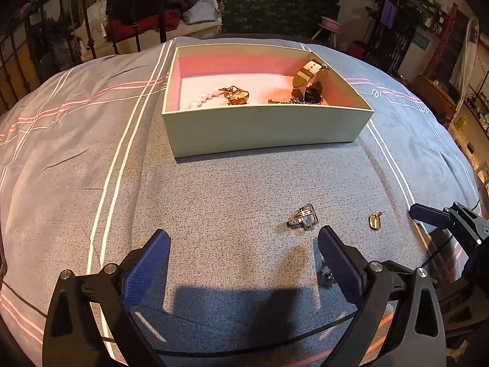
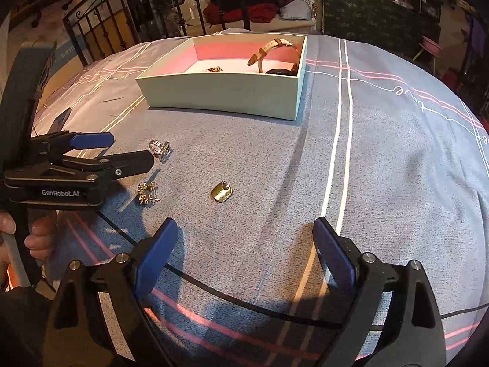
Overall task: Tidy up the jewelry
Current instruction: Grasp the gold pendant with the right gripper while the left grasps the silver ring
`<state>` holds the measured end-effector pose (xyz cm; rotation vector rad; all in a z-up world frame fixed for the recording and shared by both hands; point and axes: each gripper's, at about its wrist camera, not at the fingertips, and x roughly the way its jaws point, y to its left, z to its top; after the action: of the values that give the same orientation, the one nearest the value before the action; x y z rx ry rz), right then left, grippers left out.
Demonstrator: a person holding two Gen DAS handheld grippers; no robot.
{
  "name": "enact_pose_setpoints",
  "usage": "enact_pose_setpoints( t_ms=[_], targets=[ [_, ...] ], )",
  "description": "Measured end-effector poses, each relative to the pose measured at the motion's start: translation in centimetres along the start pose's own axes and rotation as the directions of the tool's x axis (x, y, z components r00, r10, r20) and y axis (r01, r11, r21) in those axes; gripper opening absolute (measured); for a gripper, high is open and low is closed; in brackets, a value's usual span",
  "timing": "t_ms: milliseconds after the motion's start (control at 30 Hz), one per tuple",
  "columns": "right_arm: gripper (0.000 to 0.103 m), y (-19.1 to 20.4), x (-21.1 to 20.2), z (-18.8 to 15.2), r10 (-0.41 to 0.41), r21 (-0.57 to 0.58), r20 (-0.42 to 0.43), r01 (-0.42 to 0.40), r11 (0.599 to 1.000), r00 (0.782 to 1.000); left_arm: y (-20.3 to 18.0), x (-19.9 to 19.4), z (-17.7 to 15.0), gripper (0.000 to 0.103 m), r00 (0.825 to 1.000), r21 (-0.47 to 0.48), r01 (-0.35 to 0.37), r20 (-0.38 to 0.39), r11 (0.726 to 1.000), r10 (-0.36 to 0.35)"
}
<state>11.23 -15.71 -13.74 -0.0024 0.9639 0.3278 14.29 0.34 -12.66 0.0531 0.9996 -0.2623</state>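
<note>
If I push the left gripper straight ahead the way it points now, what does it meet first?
The left gripper is open over bare bedspread. Straight on it would likely meet the near wall of the box. The silver ring lies just off its right finger; depth is uncertain.

White "GenRobot.AI" lettering on black plastic body of left gripper [image 2: 128, 153]; white cursive embroidery on grey striped bedspread [image 2: 382, 153], illegible.
</note>
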Motion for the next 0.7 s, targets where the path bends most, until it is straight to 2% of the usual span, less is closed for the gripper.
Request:
enact_pose_setpoints(
  t_ms=[200, 433, 700],
  targets=[
    [0.085, 0.9, 0.3, 0.1, -0.004, -0.044, -0.017, 0.003, 0.999, 1.0, -0.5, 0.0, 0.1, 0.095, 1.0, 0.016, 0.003, -0.005, 1.0, -0.003],
    [0.066, 1.1, 0.4, 0.8, -0.005, -0.061, -0.005, 0.004, 0.998, 1.0, -1.7, 0.2, 0.5, 0.093, 1.0, 0.046, -0.017, -0.005, 0.999, 0.017],
    [0.066, 1.2, 0.3, 0.5, 0.003, -0.077, 0.032, -0.001, 0.997, 0.999, -2.4, -0.2, 0.6, 0.093, 0.999, 0.075, -0.042, 0.008, 0.996, 0.041]
  ],
)
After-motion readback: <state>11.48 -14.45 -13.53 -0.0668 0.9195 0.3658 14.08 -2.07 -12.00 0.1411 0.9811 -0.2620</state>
